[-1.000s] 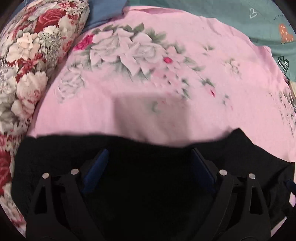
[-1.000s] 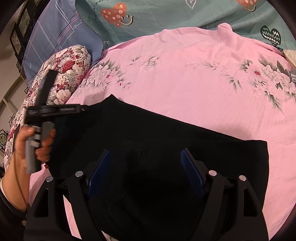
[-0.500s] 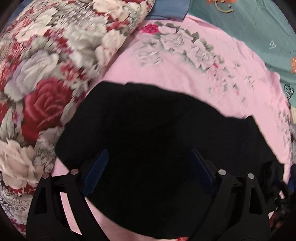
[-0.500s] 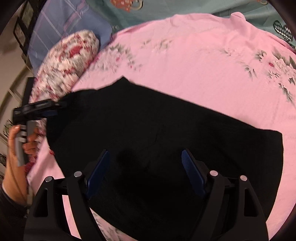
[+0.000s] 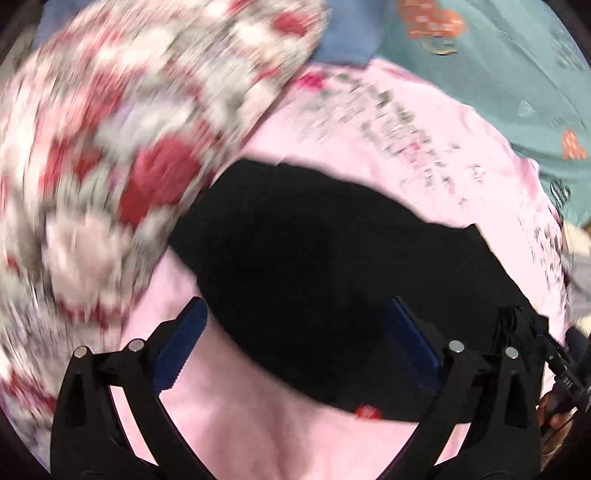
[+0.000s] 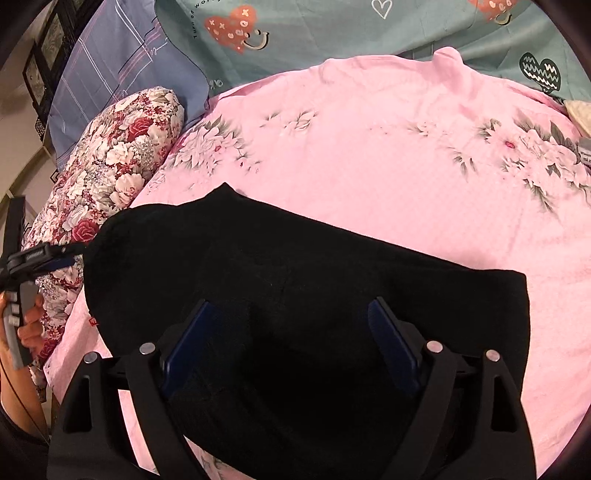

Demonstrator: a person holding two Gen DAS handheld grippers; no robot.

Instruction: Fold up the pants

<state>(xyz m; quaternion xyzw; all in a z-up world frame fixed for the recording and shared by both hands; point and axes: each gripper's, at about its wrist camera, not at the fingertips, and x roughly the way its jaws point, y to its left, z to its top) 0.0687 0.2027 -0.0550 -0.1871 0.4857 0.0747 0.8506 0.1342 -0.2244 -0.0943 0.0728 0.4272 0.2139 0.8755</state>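
Observation:
The black pants [image 6: 295, 280] lie folded flat on the pink floral sheet [image 6: 388, 155]. In the left wrist view the pants [image 5: 325, 266] show a small red tag [image 5: 367, 411] at the near edge. My left gripper [image 5: 299, 350] is open and empty, over the pants' near left edge. It also shows in the right wrist view [image 6: 37, 254], held in a hand at the far left. My right gripper [image 6: 291, 343] is open and empty, just above the middle of the pants. The right gripper shows at the right edge of the left wrist view [image 5: 554, 354].
A red and white floral pillow [image 6: 107, 173] lies along the left of the sheet, close to the pants' left end. A blue pillow [image 6: 110, 66] and a teal heart-print cover [image 6: 351, 33] lie behind. The left wrist view is motion-blurred.
My left gripper has pulled back and swung left off the pants, so the pink sheet now shows beneath it. The right gripper has stayed open over the pants, shifting only slightly.

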